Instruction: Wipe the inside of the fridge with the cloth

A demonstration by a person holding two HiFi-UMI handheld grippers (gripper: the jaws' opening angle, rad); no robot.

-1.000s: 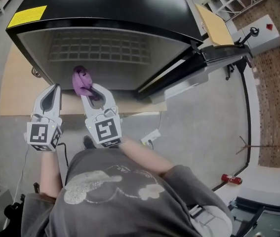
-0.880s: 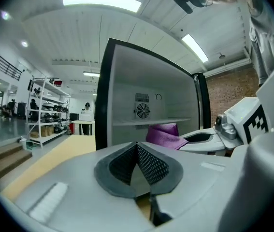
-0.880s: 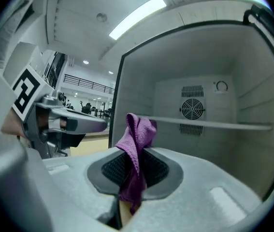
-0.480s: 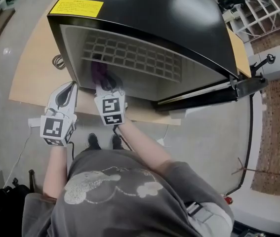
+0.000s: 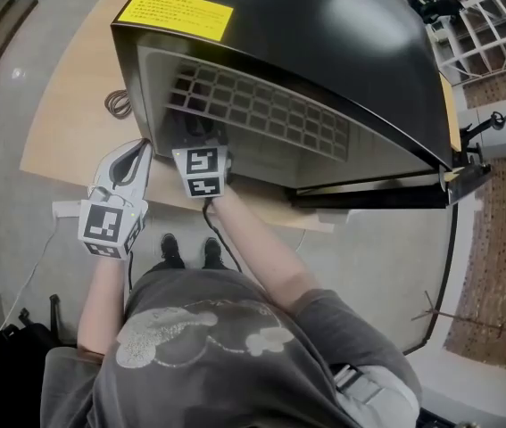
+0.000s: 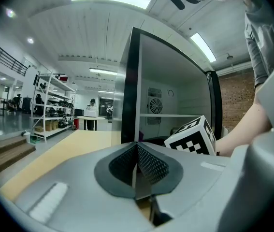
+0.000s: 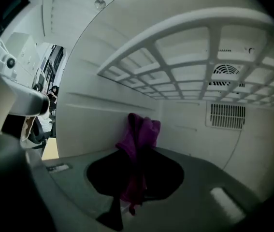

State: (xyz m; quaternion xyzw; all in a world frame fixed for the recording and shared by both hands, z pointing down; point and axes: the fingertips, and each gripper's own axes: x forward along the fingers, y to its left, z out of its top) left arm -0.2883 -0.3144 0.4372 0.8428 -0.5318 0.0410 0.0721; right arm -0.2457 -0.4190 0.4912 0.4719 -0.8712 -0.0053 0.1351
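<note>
Presently, stock as found.
Left gripper (image 6: 137, 170): jaws together, empty; waits outside the fridge (image 5: 342, 34), at 9 o'clock of its mouth, likely keeping clear.
Right gripper (image 7: 136, 178): inside, under the wire shelf (image 7: 190, 52), clamped on the cloth (image 7: 140, 134).
Cloth: purple, bunched at 12 o'clock, ready to wipe.

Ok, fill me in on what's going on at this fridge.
A person holds tongs in each hand. The right tongs are shut on a purple cloth and sit inside the open fridge, below its grid shelf. The left tongs are shut on nothing, outside by the fridge's front edge.
</note>
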